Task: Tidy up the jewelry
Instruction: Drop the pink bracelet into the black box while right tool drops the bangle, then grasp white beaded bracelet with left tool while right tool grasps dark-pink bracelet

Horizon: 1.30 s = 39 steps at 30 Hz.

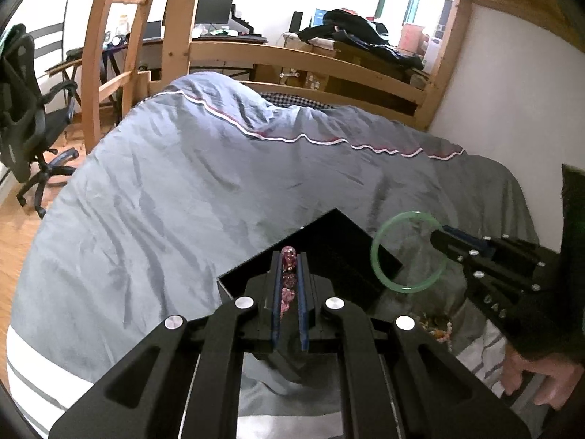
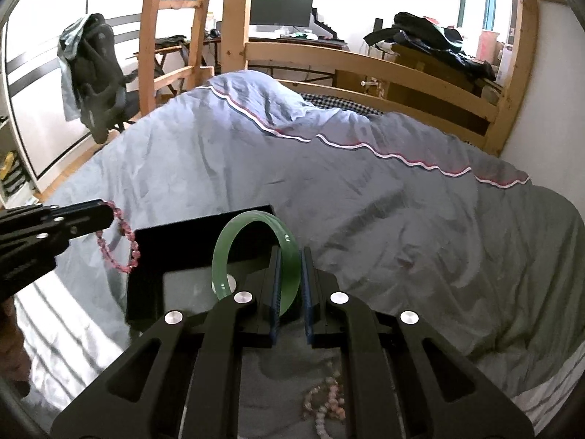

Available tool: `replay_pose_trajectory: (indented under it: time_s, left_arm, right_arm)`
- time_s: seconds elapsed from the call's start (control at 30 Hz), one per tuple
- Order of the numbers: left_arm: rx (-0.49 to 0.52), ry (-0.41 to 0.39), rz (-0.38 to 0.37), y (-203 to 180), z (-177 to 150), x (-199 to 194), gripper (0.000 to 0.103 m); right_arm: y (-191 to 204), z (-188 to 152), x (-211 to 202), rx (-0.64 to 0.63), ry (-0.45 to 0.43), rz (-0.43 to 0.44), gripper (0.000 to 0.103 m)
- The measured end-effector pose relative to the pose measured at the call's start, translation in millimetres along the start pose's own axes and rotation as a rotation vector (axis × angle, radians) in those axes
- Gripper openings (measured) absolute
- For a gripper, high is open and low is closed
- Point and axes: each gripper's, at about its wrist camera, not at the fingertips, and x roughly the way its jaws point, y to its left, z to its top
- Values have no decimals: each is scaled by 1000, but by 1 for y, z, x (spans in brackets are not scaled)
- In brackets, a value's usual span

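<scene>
Above the black box (image 2: 204, 241) on the bed (image 1: 146, 190), the left gripper (image 1: 289, 256) pinches a limp, dangling pink bead bracelet (image 2: 120, 237), while the right gripper (image 2: 290, 256) clamps the rim of a stiff, likely slippery and breakable green bangle (image 2: 252, 226).

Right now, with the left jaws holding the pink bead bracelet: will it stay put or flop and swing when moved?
Probably floppy: the pink bead bracelet droops in a loose loop below the left gripper, unlike the green bangle, which keeps its ring shape. Likely to swing when moved, since most of it hangs free. Round, glossy beads may slip.
</scene>
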Motion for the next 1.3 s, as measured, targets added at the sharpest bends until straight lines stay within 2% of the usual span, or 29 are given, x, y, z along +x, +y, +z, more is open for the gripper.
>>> replay_pose_trajectory:
  time_s: [0.13,0.4,0.5,0.63,0.7,0.77,0.83,0.87,0.93,0.97,1.13,1.3]
  left_arm:
    - [-22,24,-43,5,1,10,7]
    - [-30,100,-71,5,-5,33,7]
    - [-42,106,-78,6,-6,35,7]
    - [-50,88,-74,8,-6,32,8]
    - [-57,78,-86,8,-6,30,17]
    - [-46,47,-69,5,-7,24,51]
    - [-31,14,-41,1,-9,19,66]
    - [-17,-3,-34,-3,-11,16,68]
    - [-1,-12,-52,-10,-14,13,72]
    - [3,-10,-63,-15,-17,12,80]
    - [34,-16,-108,-44,-32,3,92]
    - [82,-17,-188,-73,-54,-13,92]
  right_arm:
    - [10,2,12,-14,15,6,11]
    - [22,0,34,-5,58,45,11]
    - [21,-2,37,14,72,88,12]
    - [15,-1,28,24,44,97,17]
    - [10,2,20,35,21,87,33]
    - [-1,3,7,60,-15,76,59]
    - [-16,2,-9,83,-49,45,75]
    - [-22,1,-16,90,-60,33,85]
    - [-39,-3,-30,103,-73,3,90]
    - [-48,-5,-35,106,-68,-9,90]
    - [-89,-22,-61,124,-36,-62,94]
    - [-118,-44,-84,161,-40,-88,94]
